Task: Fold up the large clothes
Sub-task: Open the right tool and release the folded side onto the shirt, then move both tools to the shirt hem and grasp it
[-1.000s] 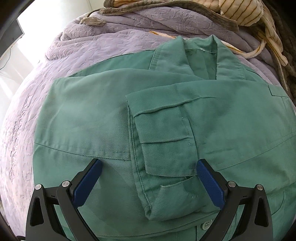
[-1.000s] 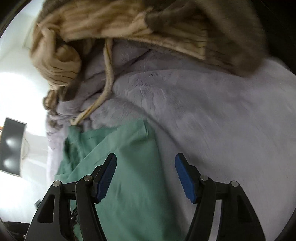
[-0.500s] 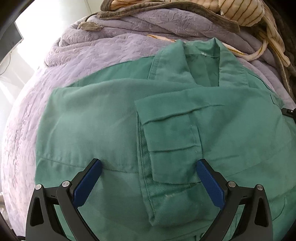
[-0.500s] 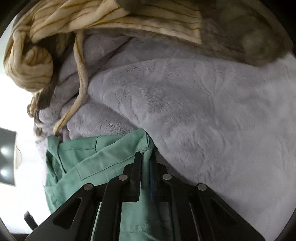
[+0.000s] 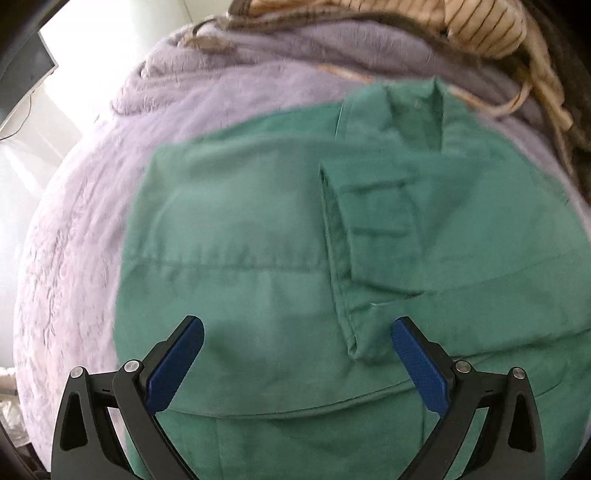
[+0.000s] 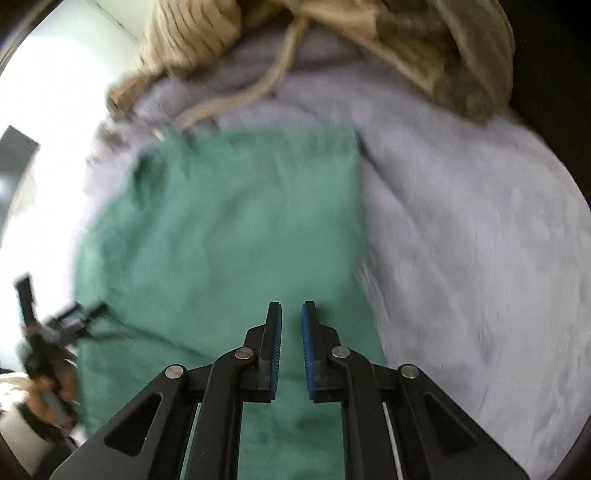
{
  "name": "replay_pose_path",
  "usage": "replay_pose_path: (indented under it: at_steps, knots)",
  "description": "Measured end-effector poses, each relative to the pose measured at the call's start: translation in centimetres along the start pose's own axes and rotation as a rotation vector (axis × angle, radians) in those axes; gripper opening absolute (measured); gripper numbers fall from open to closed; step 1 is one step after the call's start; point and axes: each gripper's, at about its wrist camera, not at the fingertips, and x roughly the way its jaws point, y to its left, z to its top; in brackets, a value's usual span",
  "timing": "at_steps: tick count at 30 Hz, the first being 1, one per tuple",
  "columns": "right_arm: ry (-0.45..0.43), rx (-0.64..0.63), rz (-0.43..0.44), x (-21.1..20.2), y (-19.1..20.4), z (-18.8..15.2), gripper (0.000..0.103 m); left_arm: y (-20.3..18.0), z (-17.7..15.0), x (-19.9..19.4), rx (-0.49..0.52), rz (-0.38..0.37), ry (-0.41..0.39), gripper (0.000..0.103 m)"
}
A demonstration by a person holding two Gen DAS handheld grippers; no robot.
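A large green jacket (image 5: 258,236) lies flat on a lilac blanket, collar at the far end, one sleeve (image 5: 369,236) folded across its chest. My left gripper (image 5: 295,350) is open and empty above the jacket's lower part. In the right wrist view the jacket (image 6: 229,236) fills the middle, blurred. My right gripper (image 6: 291,321) hovers over the jacket's right side, jaws a narrow gap apart with nothing between them. The left gripper (image 6: 55,325) shows at the left edge of that view.
The lilac blanket (image 5: 74,229) covers the bed; it also shows in the right wrist view (image 6: 461,229). A beige striped blanket (image 5: 480,26) is heaped at the far end, also seen from the right wrist (image 6: 192,33). A dark monitor (image 5: 26,70) stands at the far left.
My right gripper closed on the jacket's right edge half a second ago; now its jaws stand slightly apart and it sits higher over the cloth. My left gripper drew back toward the jacket's lower part.
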Motion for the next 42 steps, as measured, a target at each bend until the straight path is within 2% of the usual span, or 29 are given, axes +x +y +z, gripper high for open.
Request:
replay_pose_path:
  at_steps: [1,4,6,11,13,15,21,24,27,29,34,36,42]
  knots:
    - [0.019,0.026,-0.014,0.9,-0.9,-0.6,0.012,0.1,-0.2,0.5,-0.014,-0.004,0.011,0.102]
    - [0.009,0.137,0.043,0.5,-3.7,-1.0,0.009,1.1,-0.5,0.8,-0.060,-0.042,0.023,0.102]
    - [0.007,0.179,0.051,-0.7,-4.8,-1.0,0.013,1.2,-0.7,0.1,-0.045,-0.017,0.017,0.102]
    - [0.014,0.181,0.070,-3.2,-4.8,-2.1,0.014,1.7,-2.1,-1.8,-0.038,0.003,0.036,0.102]
    - [0.029,0.179,0.078,-3.8,-4.3,-2.9,0.025,1.7,-2.7,-2.5,-0.046,-0.009,0.051,0.102]
    - [0.054,0.182,0.078,-4.0,-3.6,-3.8,0.048,1.4,-3.4,-3.3,-0.046,-0.016,0.065,0.102]
    - [0.139,0.169,0.087,-4.4,-2.6,-6.8,0.049,-0.2,-6.3,-6.3,-0.052,-0.042,0.115,0.102]
    - [0.185,0.153,0.084,-4.8,-2.3,-8.3,0.059,-0.7,-7.8,-8.1,-0.051,-0.049,0.130,0.102]
    - [0.216,0.141,0.088,-5.2,-1.8,-9.4,0.061,-1.2,-9.5,-9.8,-0.061,-0.063,0.149,0.102]
    - [0.235,0.134,0.101,-5.5,-1.5,-10.2,0.067,-0.8,-10.2,-10.3,-0.070,-0.070,0.169,0.102]
    - [0.263,0.105,0.120,-6.4,-0.6,-11.3,0.070,-0.7,-12.5,-11.7,-0.100,-0.055,0.187,0.102]
    - [0.267,0.089,0.123,-6.9,-0.1,-11.8,0.081,-0.8,-13.4,-12.6,-0.109,-0.048,0.180,0.102]
    - [0.271,0.064,0.130,-8.0,1.5,-13.0,0.081,-0.2,-15.0,-14.5,-0.126,-0.047,0.185,0.102]
